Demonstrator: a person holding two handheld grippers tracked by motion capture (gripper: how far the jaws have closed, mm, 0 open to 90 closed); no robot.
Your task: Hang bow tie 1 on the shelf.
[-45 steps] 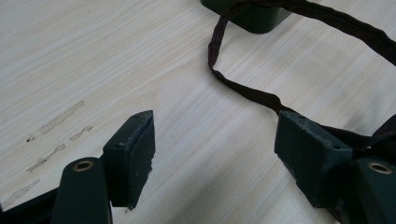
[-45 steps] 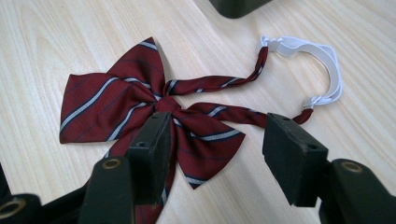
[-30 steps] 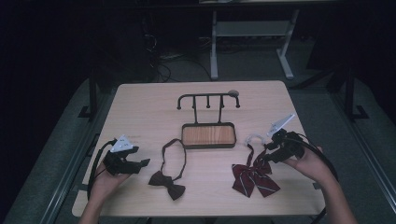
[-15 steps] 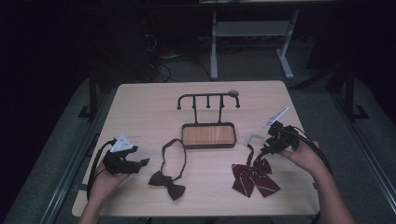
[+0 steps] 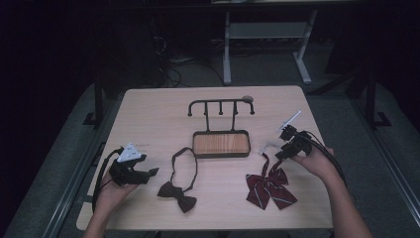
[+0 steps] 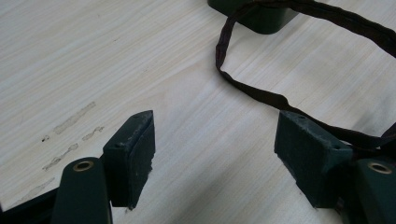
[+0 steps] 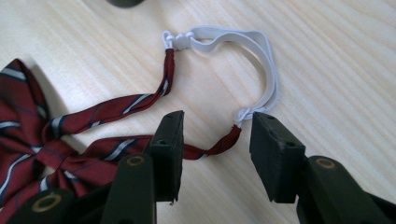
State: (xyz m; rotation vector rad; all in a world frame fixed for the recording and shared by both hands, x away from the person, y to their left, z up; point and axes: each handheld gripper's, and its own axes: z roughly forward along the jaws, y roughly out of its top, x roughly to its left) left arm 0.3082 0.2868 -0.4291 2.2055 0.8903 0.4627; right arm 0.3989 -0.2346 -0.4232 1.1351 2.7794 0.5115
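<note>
We are at the reaching step: our right hand-held gripper [image 5: 280, 148] sits low over the neck strap of the striped red bow tie [image 5: 270, 186], which lies on the front right part of the desk [image 5: 148, 119], and its jaws stand spread on either side of the strap end [image 7: 212, 148] where the red fabric meets the white elastic loop [image 7: 261, 60], with nothing pinched yet. To our eye the next move calls for closing on that thin strap just short of the knot, low enough to catch it against the wood without letting it slide out flat. Our left hand-held gripper [image 5: 148, 174] rests near the front left edge, jaws also spread and empty, beside the dark brown bow tie [image 5: 178, 197] whose strap loop [image 6: 280, 100] curves past its right pad. Between the two ties, farther back, stands a black hook rack [image 5: 221, 106] on a wood-lined tray base [image 5: 221, 144], probably where the ties belong. The desk is pale wood grain, faintly scuffed near the left jaws; the room around it is dark, with cables and a grey table frame [image 5: 262, 44] behind.
</note>
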